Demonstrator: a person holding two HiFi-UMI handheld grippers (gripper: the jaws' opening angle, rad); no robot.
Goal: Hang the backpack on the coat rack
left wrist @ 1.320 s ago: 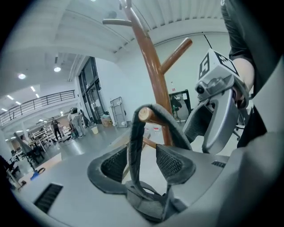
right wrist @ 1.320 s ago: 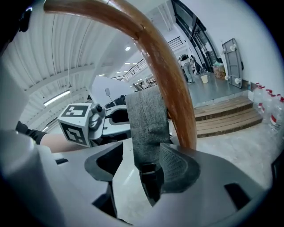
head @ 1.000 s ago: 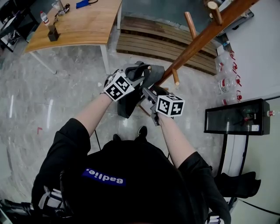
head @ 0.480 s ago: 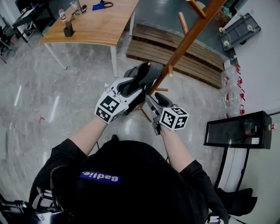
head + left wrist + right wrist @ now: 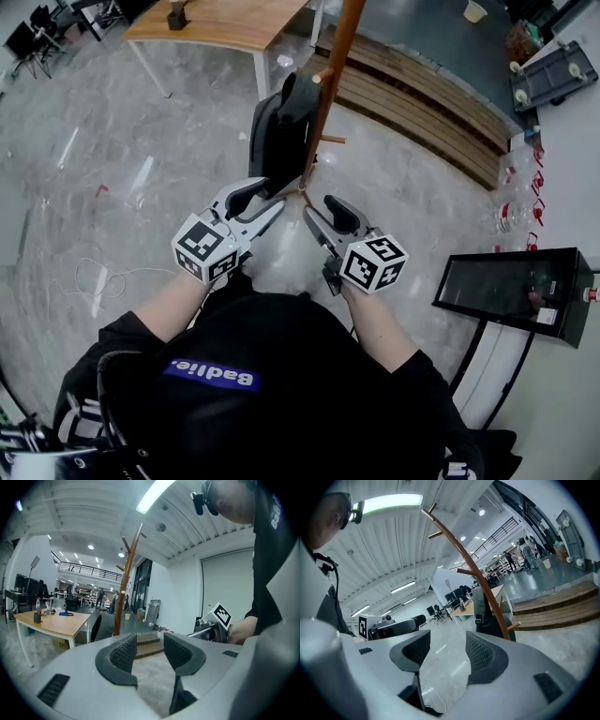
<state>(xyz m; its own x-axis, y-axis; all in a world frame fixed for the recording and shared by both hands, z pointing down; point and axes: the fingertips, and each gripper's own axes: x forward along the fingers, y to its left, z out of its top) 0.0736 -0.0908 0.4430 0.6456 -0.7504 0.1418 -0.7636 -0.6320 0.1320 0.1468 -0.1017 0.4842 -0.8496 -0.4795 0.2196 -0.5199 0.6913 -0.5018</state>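
Beyond left gripper and right gripper, both parted, backpack hangs on coat rack.

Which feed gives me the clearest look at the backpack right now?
The head view: the backpack hangs on the coat rack, nearly all of it showing. The right gripper view shows it partly, crossed by the pole. The left gripper view catches only a dark sliver beside the pole.
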